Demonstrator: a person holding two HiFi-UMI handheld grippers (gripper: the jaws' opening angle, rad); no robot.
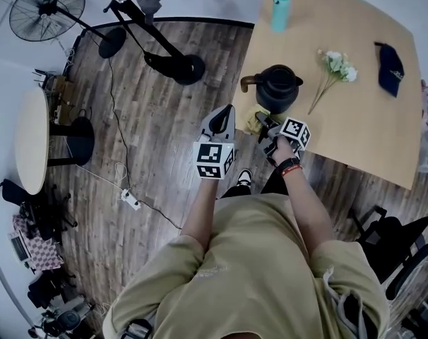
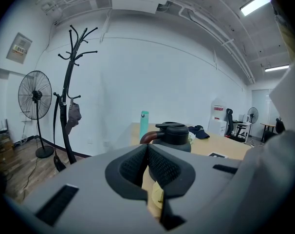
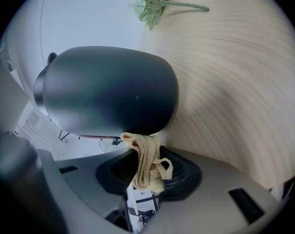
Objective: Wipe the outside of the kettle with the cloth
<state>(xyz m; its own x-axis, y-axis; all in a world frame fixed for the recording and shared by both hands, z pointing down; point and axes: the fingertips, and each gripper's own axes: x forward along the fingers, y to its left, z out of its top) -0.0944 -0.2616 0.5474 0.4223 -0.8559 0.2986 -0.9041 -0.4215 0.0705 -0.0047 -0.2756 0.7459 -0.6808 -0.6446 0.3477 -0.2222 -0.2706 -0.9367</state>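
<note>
A light wooden table [image 1: 355, 133] fills the upper right of the head view. A dark kettle [image 1: 277, 87] stands near its left edge, and a teal bottle [image 1: 280, 10] stands upright towards the top of the frame. A flower sprig [image 1: 335, 68] lies just right of the kettle, with a dark cap [image 1: 390, 68] farther right. Dark plank floor [image 1: 150, 147] covers the left of the frame, carrying a coat stand base [image 1: 179, 68] and a white power strip [image 1: 130, 199]

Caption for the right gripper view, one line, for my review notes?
Right gripper, fingers shut on a folded yellow cloth, holds it against the dark kettle on the wooden table.
</note>
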